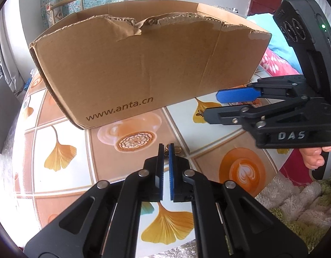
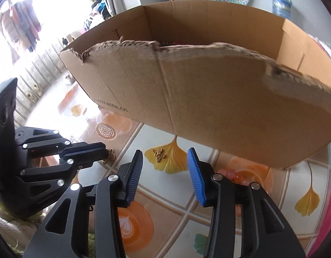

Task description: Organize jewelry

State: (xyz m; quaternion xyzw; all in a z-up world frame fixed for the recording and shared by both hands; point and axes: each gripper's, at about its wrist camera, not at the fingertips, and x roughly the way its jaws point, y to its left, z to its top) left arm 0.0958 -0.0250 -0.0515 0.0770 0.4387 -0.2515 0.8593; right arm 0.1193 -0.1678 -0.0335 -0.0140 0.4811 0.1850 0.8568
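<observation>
1. The left gripper [image 1: 166,148] is closed almost completely, and a small gold piece of jewelry [image 1: 176,149] sits right at its tips. From the right wrist view this looped gold charm [image 2: 110,153] appears pinched at the very end of the left gripper [image 2: 105,150], so it seems held by an edge only.
2. The right gripper [image 2: 164,157] stands partly open with nothing between its blue pads [image 2: 194,172]. It hovers just above a gold butterfly charm [image 2: 158,155], which lies flat on the counter [image 2: 186,204], on a printed yellow leaf.
3. In the left wrist view the same butterfly charm [image 1: 200,113] lies near the lower finger of the right gripper [image 1: 210,105], close to the front wall of the cardboard box [image 1: 144,64].
4. The box is open-topped with a torn upper edge; its inside is mostly hidden, though a few dark beads may show over the rim in the right wrist view.
5. Both charms look like thin stamped metal: very light, stiff, and probably easy to bend at the wings or loops.
6. The counter cover looks glossy, so a flat charm will likely slide or tip rather than lift cleanly.
7. The best hold on the butterfly is probably across its narrow body, pads closing on the two wing edges, with the tips touching the counter.
8. A gentle squeeze should suffice; too hard a pinch could flick it away.
</observation>
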